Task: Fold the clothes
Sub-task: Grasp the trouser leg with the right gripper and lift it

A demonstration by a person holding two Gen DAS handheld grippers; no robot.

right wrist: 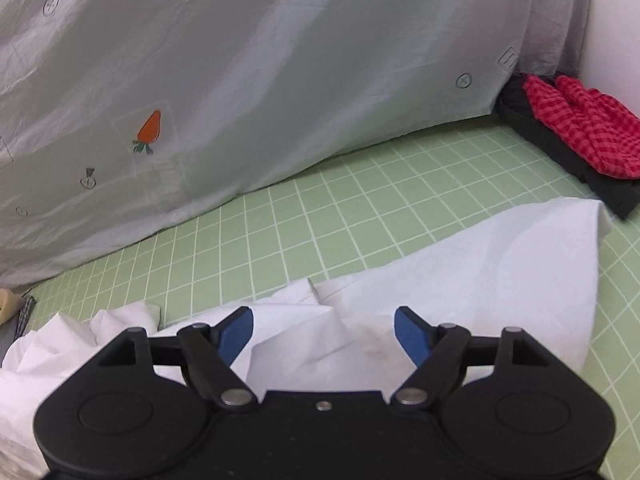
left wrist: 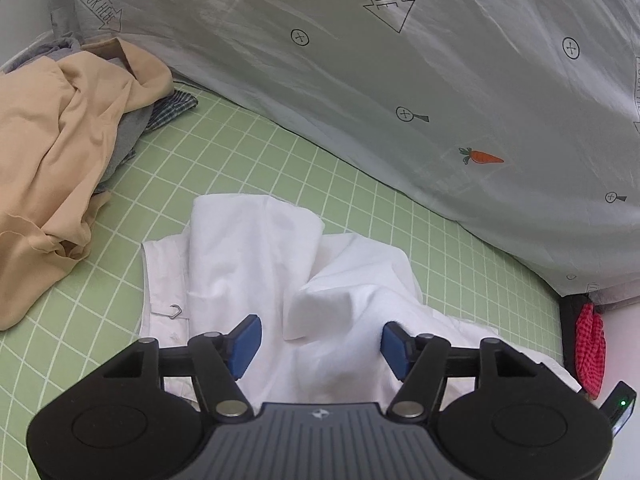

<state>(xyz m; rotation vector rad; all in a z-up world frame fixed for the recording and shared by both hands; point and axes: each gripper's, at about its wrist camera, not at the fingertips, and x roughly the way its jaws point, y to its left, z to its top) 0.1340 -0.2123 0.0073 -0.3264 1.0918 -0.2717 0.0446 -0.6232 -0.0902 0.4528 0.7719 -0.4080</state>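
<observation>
On green grid mat (left wrist: pixel 248 152), rumpled white garment (left wrist: pixel 256 264) lying lengthwise away, left claw (left wrist: pixel 320 344) and right claw (right wrist: pixel 323 334) both spread apart.

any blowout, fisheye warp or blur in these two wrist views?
Left wrist: white garment nearly blown out, folds faint; grid lines on the green mat bow strongly; dark vignette in the top corners. Right wrist: same washed-out white, curved grid, slightly softer overall; carrot-print sheet evenly lit, no hard shadows.

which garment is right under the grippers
The white garment, spread on the green mat under both open grippers, left and right. The tan one is heaped aside; the red checked one lies in the far corner.
</observation>
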